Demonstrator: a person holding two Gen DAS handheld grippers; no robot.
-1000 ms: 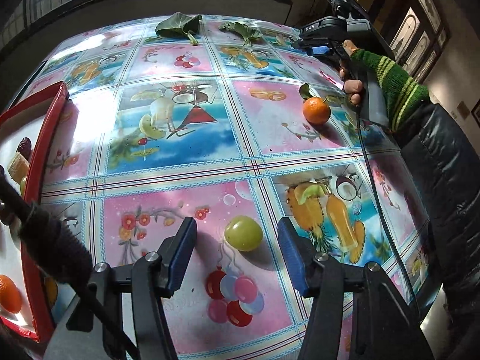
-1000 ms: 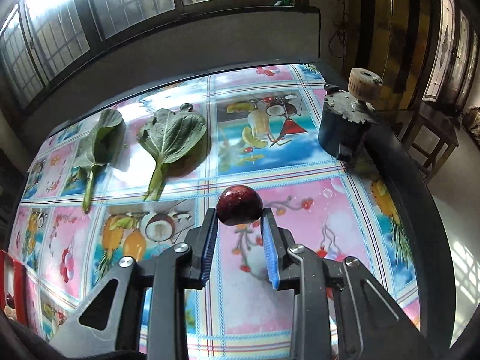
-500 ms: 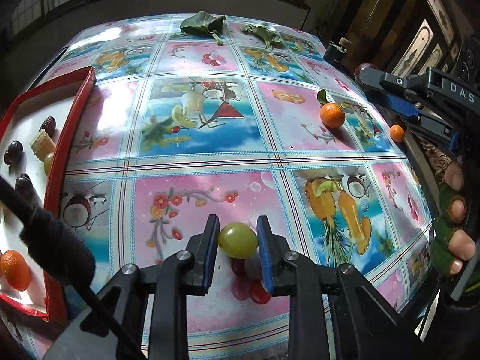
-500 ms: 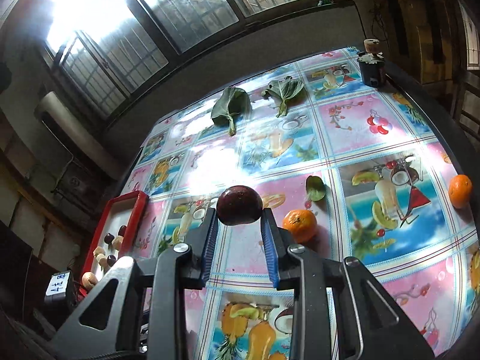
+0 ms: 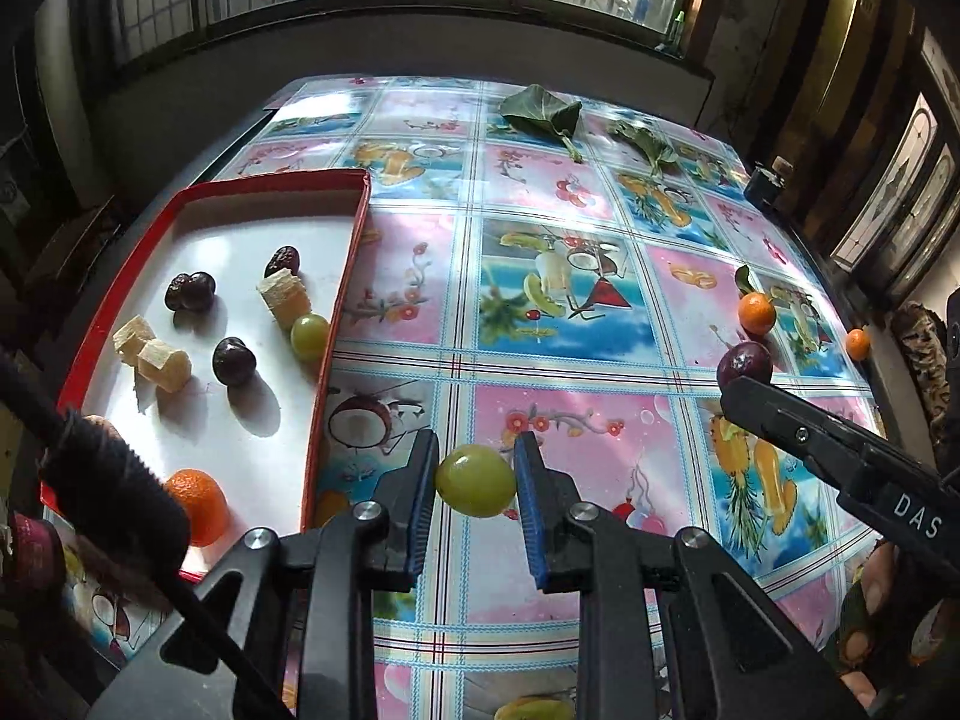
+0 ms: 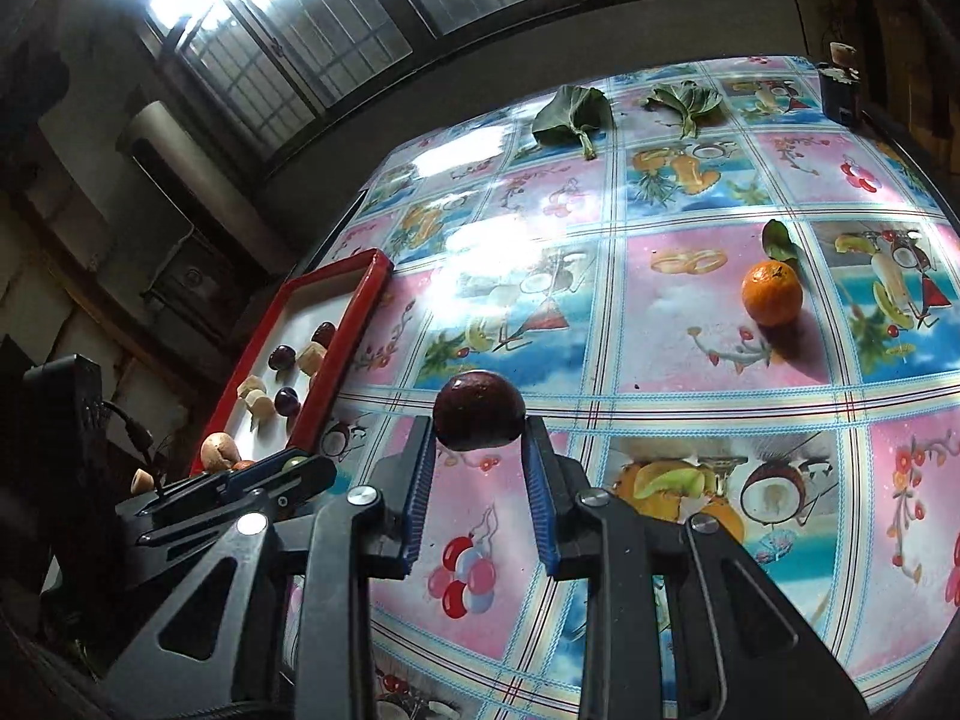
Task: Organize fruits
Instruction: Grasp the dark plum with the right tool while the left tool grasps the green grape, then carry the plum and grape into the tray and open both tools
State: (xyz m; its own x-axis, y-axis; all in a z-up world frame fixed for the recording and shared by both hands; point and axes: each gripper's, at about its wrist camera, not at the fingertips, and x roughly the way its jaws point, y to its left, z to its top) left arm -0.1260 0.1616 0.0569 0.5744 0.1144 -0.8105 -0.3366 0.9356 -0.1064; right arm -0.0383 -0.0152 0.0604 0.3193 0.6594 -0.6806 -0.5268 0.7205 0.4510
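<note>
The left claw (image 5: 474, 480) grips a green grape (image 5: 475, 480) above the tabletop (image 5: 564, 312), just beside the red tray (image 5: 336, 324). The right claw (image 6: 478, 420) grips a dark plum (image 6: 478, 411). Both fruits look light, smooth, easily bruised; hold across the middle. Near-round, no clear long axis.

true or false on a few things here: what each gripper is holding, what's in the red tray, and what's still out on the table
1. The left gripper is shut on a green grape. True.
2. The right gripper holds an orange. False: it grips a dark plum.
3. The red tray already holds a green grape and dark fruits. True.
4. No oranges remain on the tablecloth. False: a large orange and a small orange lie there.
5. Two green leaves lie at the far end of the table. True.
</note>
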